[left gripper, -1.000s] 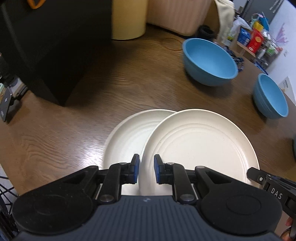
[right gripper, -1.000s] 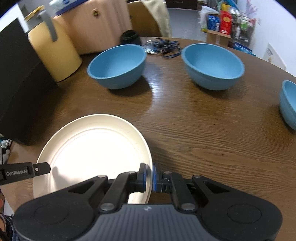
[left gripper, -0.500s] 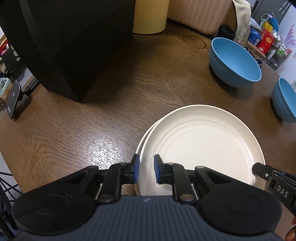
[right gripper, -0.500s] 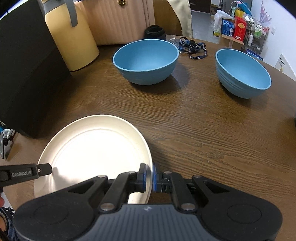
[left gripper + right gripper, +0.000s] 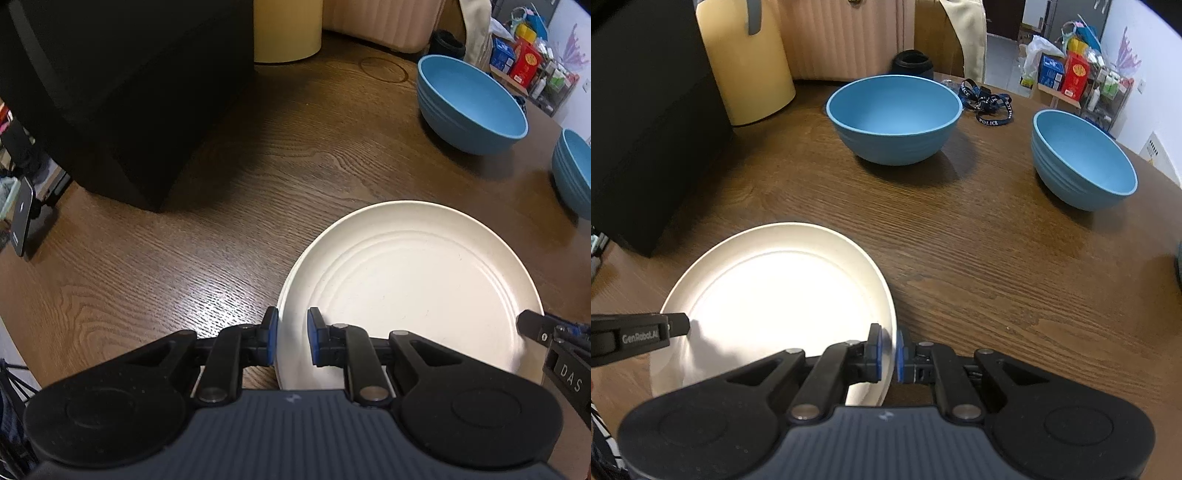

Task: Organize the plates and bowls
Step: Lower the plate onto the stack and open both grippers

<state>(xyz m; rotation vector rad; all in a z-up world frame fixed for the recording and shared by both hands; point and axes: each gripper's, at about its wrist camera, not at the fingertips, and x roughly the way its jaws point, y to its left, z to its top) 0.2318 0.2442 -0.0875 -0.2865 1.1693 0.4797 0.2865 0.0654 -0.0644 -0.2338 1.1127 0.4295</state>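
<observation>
A cream plate [image 5: 410, 280] lies on the wooden table, stacked over a second cream plate that is now hidden beneath it. My left gripper [image 5: 292, 341] straddles its near left rim, jaws a little apart around the rim. My right gripper [image 5: 888, 354] is shut on the plate's [image 5: 775, 295] right rim. Two blue bowls stand beyond: one at the middle [image 5: 894, 118] and one at the right [image 5: 1084, 158]. They also show in the left wrist view, one [image 5: 471, 103] at the back right and one [image 5: 574, 173] at the right edge.
A big black box [image 5: 122, 85] stands at the left. A yellow jug [image 5: 746, 62] and a pink quilted case [image 5: 846, 37] stand behind. A lanyard [image 5: 988, 105] lies behind the bowls. The table's front edge [image 5: 14, 332] is near the left gripper.
The top plate has slid left over the lower one until it covers it. Both grippers moved left with it. The right gripper's jaws have eased slightly.
</observation>
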